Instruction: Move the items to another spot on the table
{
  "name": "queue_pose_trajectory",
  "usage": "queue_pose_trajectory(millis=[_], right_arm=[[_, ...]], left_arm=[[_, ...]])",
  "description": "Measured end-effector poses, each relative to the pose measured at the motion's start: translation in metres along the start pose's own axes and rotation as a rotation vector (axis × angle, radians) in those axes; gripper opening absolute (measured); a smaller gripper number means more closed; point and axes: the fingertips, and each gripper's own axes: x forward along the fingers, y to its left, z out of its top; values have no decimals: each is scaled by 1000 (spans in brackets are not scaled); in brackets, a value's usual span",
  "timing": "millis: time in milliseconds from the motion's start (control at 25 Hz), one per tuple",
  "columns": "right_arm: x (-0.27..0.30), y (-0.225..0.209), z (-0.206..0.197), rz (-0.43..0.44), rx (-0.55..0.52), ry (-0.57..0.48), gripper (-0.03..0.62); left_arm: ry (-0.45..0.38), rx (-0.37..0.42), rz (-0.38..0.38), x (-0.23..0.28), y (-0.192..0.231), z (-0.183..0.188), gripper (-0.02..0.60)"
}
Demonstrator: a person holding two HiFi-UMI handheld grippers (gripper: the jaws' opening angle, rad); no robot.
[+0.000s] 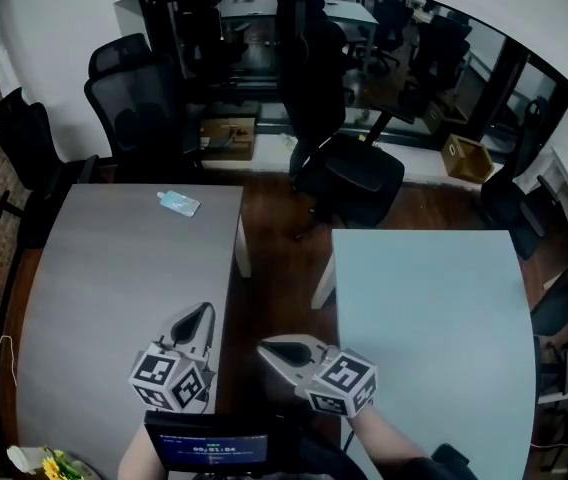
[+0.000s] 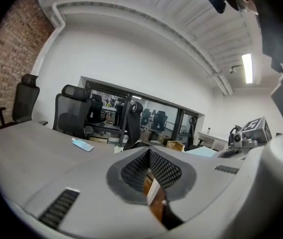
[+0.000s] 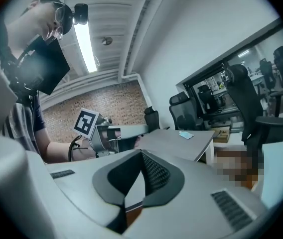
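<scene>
A small light-blue packet (image 1: 177, 203) lies flat near the far edge of the grey left table (image 1: 114, 288); it also shows in the left gripper view as the packet (image 2: 83, 144) and in the right gripper view as the packet (image 3: 186, 135). My left gripper (image 1: 205, 312) hovers over the near right edge of that table, shut and empty, well short of the packet. My right gripper (image 1: 264, 348) is over the gap between the tables, also shut with nothing in it. The jaws of the left gripper (image 2: 149, 152) and the right gripper (image 3: 141, 154) both meet at the tips.
A pale blue table (image 1: 434, 328) stands to the right across a strip of wooden floor (image 1: 279, 268). Black office chairs (image 1: 134, 108) ring the far side, one chair (image 1: 349, 173) in the gap. A wooden box (image 1: 466, 157) sits by the glass wall. Yellow flowers (image 1: 54, 465) lie at the near left corner.
</scene>
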Motion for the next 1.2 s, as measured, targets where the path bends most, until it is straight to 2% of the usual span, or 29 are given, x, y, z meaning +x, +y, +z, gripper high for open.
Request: queue_pose_trajectory(millis=[80,200,360,560,880,1080,1200], right_arm=[[24,-8,4,-10,-27,61,-20],[61,-12,6,-10,-57,131,-20],[103,-21,2,-17,-62,191,-20],[138,-21,-1,46,-120,263,-18],[172,-64,19,143,-143,226,-18],[168,-125,40,184,-13,157,-20],[162,-163,54,189,12,135,-20]], left_arm=[[5,-25,-29,10,22,0,6],[56,-62,-66,17,52,-21,6],[43,-143,-19,13,96,-37,6],[0,-191,50,-1,132,-36,6],[23,-145,158,21,160,-15,6],[63,-126,241,61,165,9,6],[87,-109,298,84,167,25,6]])
